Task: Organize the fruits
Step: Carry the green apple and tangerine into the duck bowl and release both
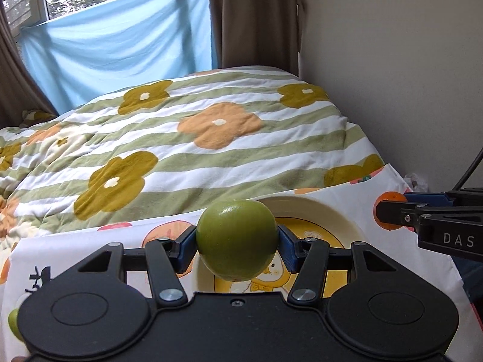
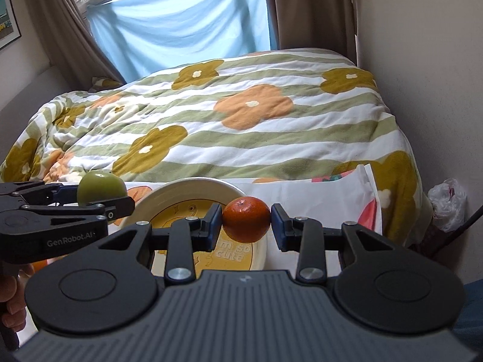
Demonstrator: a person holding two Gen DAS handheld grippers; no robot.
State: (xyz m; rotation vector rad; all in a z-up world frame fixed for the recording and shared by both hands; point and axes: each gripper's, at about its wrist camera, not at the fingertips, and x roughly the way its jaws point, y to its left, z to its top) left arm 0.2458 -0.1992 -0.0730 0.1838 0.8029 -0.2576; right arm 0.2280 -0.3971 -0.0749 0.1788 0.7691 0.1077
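Two hand-held grippers up, both angled down over the plate (image 2: 193, 185). Left hand-held gripper (image 1: 237, 242): blue pads clamped on green fruit (image 1: 237, 239), held above plate's left side. Right hand-held gripper (image 2: 246, 224): pads pinching orange fruit (image 2: 247, 222) above plate's right rim. Plate sits on printed cloth (image 1: 75, 250) at foot of bed w/ flowered quilt (image 2: 241, 126).

L view only: second green fruit (image 1: 13, 321) on cloth at lower left edge. R view only: person's fingers (image 2: 12, 301) under left tool, plastic bag (image 2: 446, 202) by wall, framed picture (image 2: 7, 18) at left.
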